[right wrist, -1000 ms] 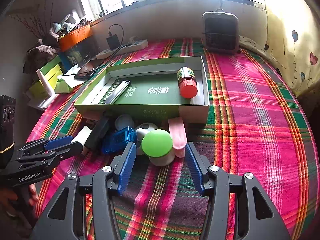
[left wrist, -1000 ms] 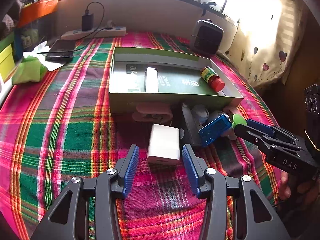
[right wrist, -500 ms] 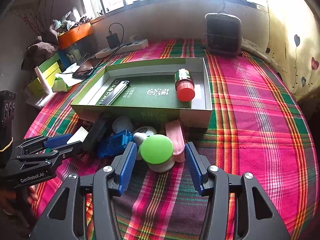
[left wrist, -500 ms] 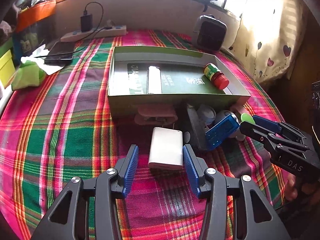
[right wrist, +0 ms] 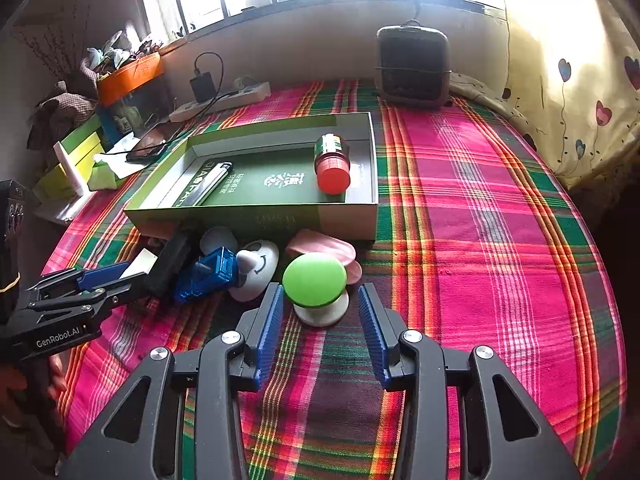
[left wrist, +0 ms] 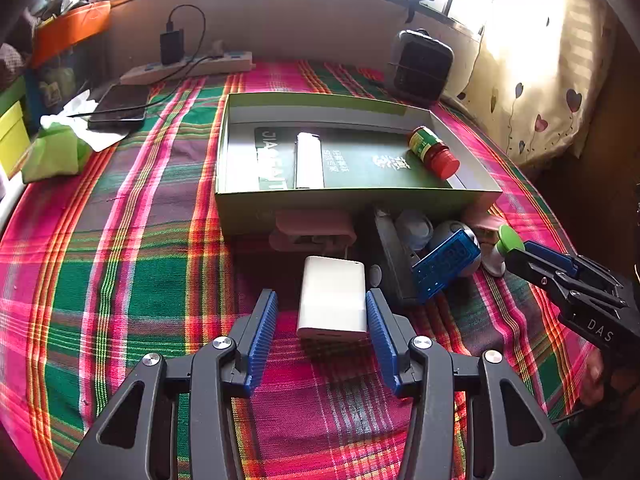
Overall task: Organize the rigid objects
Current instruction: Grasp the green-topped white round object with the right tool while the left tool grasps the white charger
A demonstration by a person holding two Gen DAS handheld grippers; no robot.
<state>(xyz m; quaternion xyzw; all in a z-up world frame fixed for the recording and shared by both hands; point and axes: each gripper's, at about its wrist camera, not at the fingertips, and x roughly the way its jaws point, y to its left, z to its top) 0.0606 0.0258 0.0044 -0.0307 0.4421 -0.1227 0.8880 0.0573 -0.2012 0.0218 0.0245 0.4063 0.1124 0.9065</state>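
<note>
Straddling a white block [left wrist: 333, 295] at lower centre, the left gripper [left wrist: 322, 312] is spread open, apparently ready to grip it for the green box [left wrist: 352, 202] above. The right gripper [right wrist: 320, 308], also open, brackets a green-capped knob [right wrist: 315, 284]. Only the right view shows the smiley-faced white piece [right wrist: 260, 268] fully.
</note>
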